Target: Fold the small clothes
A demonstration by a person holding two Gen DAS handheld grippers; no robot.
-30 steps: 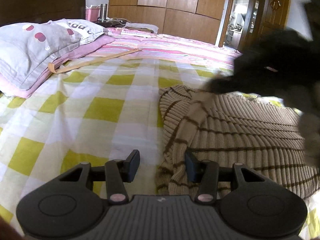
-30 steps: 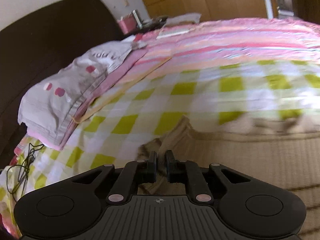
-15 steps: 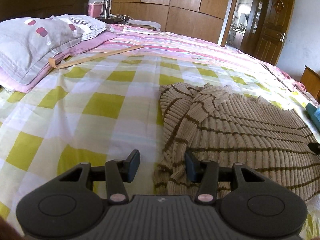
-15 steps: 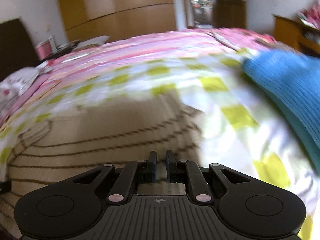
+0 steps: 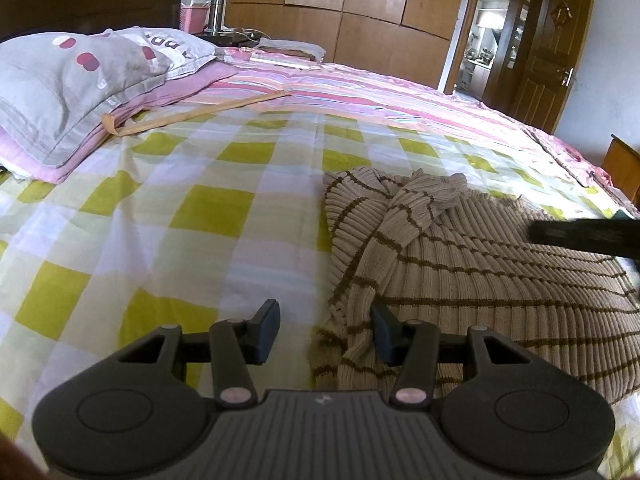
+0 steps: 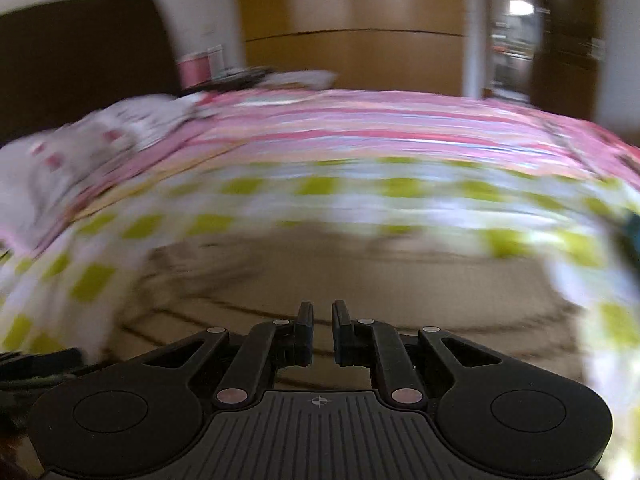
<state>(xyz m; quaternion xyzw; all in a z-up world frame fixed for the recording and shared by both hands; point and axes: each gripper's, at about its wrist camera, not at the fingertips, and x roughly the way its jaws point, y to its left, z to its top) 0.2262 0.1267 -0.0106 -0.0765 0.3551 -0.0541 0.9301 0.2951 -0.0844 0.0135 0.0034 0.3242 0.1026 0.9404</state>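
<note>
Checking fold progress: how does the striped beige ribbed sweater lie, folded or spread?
Partly folded: the striped beige ribbed sweater lies mostly flat on the checked bedspread, one sleeve turned over its body.

The left gripper point(image 5: 325, 330) hangs low over the checked bedspread point(image 5: 208, 216), its jaws apart, with the near left edge of the striped beige sweater point(image 5: 472, 272) lying between them, unpressed. The sweater spreads to the right, a sleeve bunched at its far end. A dark blurred bar point(image 5: 584, 236) enters from the right above it. Grey pillows point(image 5: 72, 80) lie far left.
</note>
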